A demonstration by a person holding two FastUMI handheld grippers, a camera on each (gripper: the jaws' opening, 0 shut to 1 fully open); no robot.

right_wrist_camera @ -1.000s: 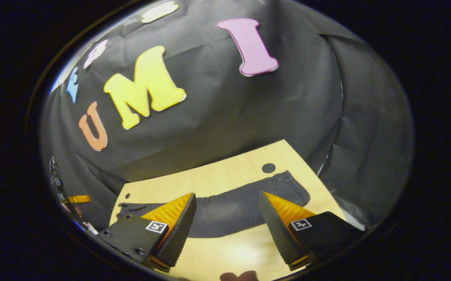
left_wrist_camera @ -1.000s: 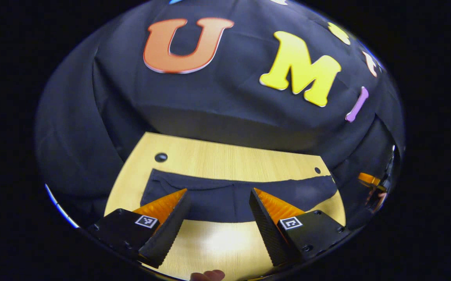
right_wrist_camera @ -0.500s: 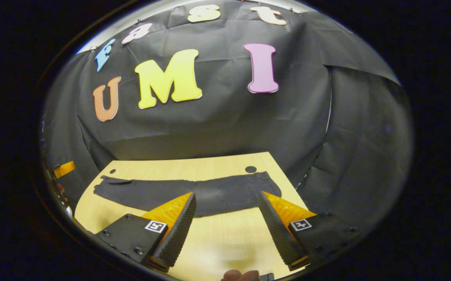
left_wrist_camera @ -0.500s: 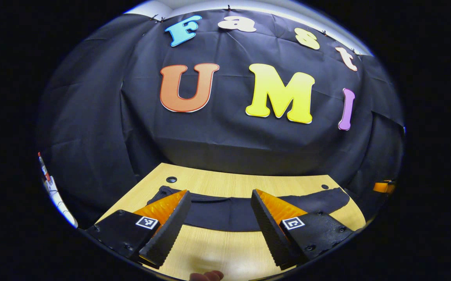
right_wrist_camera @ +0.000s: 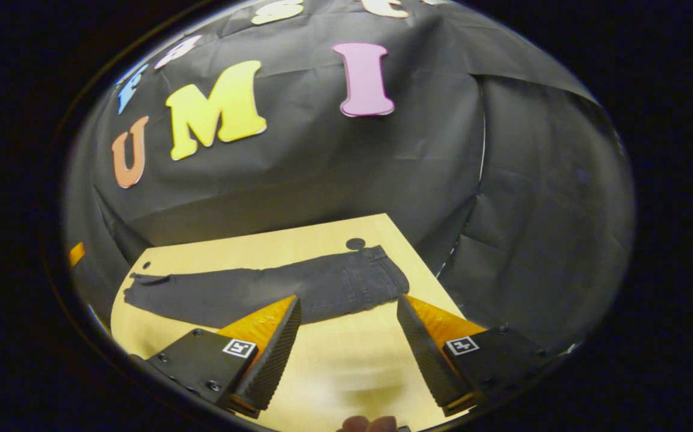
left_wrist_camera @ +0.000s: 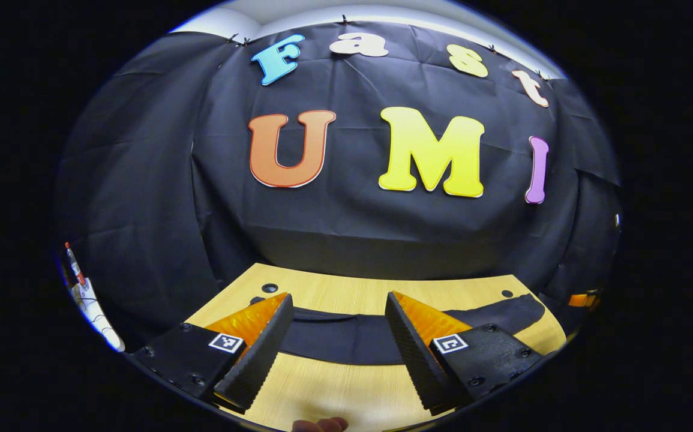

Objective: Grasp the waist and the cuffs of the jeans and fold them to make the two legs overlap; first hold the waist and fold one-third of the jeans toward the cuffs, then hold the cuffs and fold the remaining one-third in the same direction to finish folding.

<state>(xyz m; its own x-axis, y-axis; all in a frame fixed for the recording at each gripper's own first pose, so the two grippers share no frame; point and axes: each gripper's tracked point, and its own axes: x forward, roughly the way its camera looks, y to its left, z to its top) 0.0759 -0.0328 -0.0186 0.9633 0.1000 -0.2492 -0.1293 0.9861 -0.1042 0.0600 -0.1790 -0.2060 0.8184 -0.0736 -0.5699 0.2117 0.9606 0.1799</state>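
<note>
Dark jeans (right_wrist_camera: 262, 291) lie flat along the far side of the wooden table (right_wrist_camera: 334, 360), folded lengthwise into one long strip. In the right gripper view the waist (right_wrist_camera: 382, 273) is at the right and the cuffs (right_wrist_camera: 142, 282) at the left. My right gripper (right_wrist_camera: 349, 298) is open and empty, held above the bare wood short of the waist. In the left gripper view the jeans (left_wrist_camera: 346, 339) stretch across behind the fingers. My left gripper (left_wrist_camera: 338, 295) is open too, held apart from the cloth, with nothing between its fingers.
The table (left_wrist_camera: 346, 390) has small round holes near its far corners (left_wrist_camera: 270, 288) (right_wrist_camera: 356, 243). Black cloth walls stand close behind and beside it. A person's fingertip (left_wrist_camera: 320, 425) shows at the bottom edge. Bare wood lies between the grippers and the jeans.
Both grippers have drawn back and tilted up, so the jeans sit lower and farther off. The right gripper has since swung toward the waist end. Both stay open; the jeans have not moved.
</note>
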